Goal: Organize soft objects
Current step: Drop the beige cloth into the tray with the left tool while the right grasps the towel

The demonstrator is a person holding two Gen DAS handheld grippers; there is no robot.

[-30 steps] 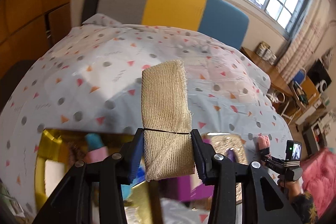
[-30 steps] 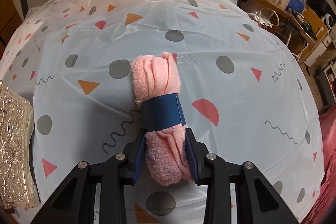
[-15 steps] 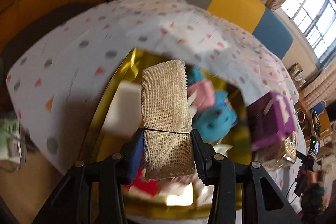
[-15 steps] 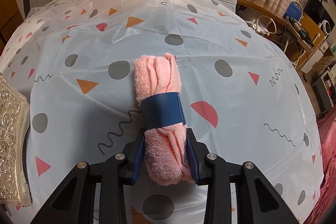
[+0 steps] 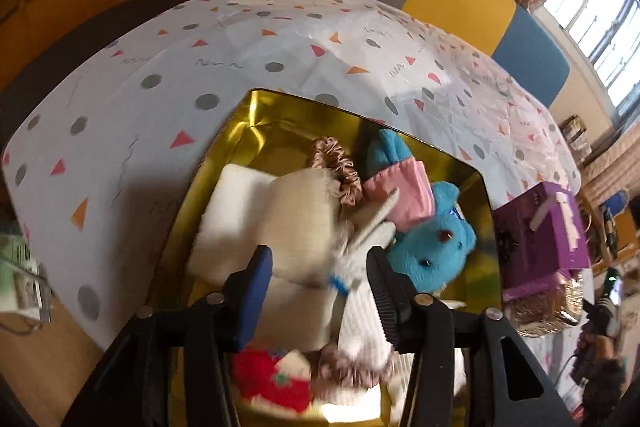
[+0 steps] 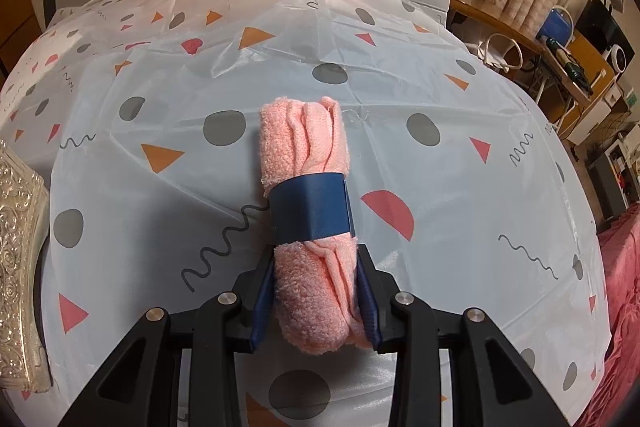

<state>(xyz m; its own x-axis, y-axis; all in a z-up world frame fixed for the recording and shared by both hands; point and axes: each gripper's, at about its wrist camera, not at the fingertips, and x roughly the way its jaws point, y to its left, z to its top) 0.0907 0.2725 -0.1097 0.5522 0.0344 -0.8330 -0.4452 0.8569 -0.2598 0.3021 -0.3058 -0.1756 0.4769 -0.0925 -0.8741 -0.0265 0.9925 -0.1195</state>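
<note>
Left gripper (image 5: 320, 267): jaws have just been opening. The gauze roll (image 5: 298, 223), clamped between them a second ago, now lies loose ahead of the jaws in the gold tray (image 5: 240, 115), released. Drop-off appears complete. Right gripper (image 6: 316, 291): jaws stay clamped on the pink towel (image 6: 308, 187) above the cloth (image 6: 440, 99), unchanged, probably next for the tray.
</note>
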